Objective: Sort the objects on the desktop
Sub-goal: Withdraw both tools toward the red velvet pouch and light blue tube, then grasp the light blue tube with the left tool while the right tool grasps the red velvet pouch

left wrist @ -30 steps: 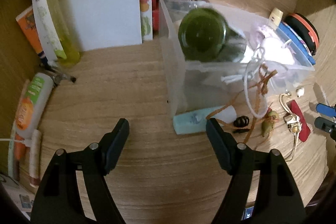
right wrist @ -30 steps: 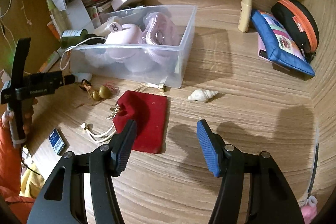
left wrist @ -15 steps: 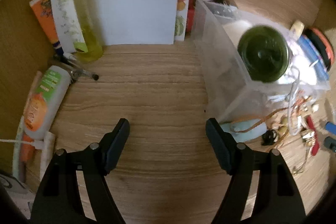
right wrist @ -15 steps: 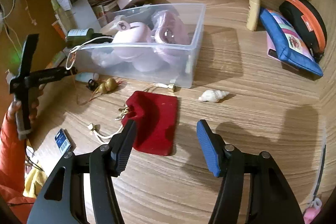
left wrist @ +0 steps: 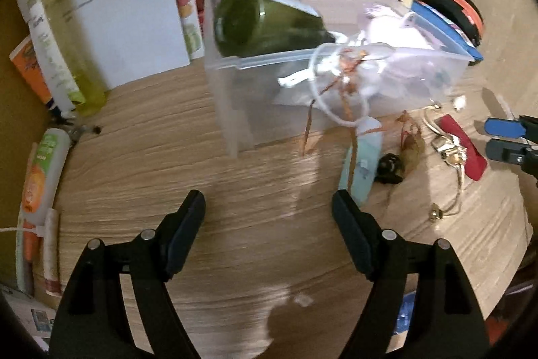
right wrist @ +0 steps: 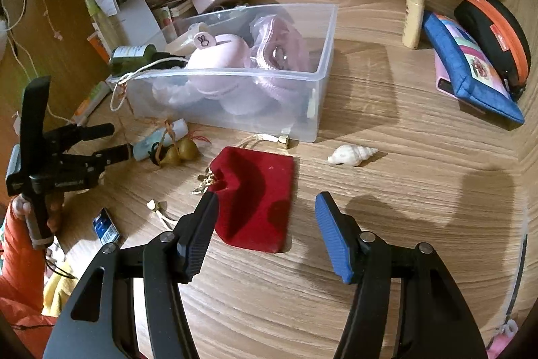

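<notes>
A clear plastic bin (right wrist: pixel 316 79) (left wrist: pixel 232 110) stands on the wooden desk and holds a green bottle (left wrist: pixel 255 19), pink items (right wrist: pixel 218 56) and string. In front of it lie a pale blue tube (left wrist: pixel 361 164) (right wrist: pixel 148 145), brown gourd charms (right wrist: pixel 181 152), a red velvet pouch (right wrist: pixel 259 197) (left wrist: pixel 465 147) and a white seashell (right wrist: pixel 351 154). My left gripper (left wrist: pixel 269 214) is open and empty, just left of the tube; it also shows in the right wrist view (right wrist: pixel 107 140). My right gripper (right wrist: pixel 265 231) is open and empty, over the pouch's near edge.
Lotion tubes (left wrist: pixel 40 170), a yellow-green bottle (left wrist: pixel 74 63) and white papers (left wrist: pixel 134 22) crowd the back left. A blue pouch (right wrist: pixel 467 69), an orange-rimmed black case (right wrist: pixel 494 32) and a cream tube (right wrist: pixel 413 17) lie at the back right. A small blue card (right wrist: pixel 106 226) lies near the front edge.
My left gripper swung left past the bin, then back right toward the pale blue tube. My right gripper moved forward a little toward the red pouch. Both stayed open.
</notes>
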### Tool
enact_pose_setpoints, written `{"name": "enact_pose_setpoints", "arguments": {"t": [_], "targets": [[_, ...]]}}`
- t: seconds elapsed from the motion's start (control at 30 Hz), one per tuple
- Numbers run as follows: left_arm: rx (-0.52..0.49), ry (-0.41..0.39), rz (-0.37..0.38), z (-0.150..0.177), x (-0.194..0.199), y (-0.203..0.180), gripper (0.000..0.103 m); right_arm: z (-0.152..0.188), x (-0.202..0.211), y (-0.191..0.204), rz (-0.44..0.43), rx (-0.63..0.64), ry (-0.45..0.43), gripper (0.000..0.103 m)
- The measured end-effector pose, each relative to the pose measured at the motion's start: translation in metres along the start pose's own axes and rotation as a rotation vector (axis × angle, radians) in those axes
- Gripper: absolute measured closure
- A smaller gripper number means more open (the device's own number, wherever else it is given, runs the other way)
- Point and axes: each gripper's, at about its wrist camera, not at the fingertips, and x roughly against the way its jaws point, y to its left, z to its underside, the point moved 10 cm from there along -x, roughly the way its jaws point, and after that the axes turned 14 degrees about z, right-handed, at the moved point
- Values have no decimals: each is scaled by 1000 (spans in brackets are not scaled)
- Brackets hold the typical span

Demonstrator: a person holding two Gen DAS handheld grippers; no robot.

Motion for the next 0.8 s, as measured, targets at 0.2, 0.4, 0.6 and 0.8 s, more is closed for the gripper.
{"name": "enact_pose_setpoints", "arguments": {"t": [0.2,0.4,0.6,0.8], "targets": [[14,21,58,8,-4,-2,26,5,-1,0,-1,8,12,47],[-49,31,119,2,-16,-24,26,6,-1,2,-5,9,13,47],[-107,30,101,-1,-23,-38,36,6,-2,2,-5,11,13,47],[-146,15,127,-16,-34,-53,65,7,-6,6,-14,8,23,47]]}}
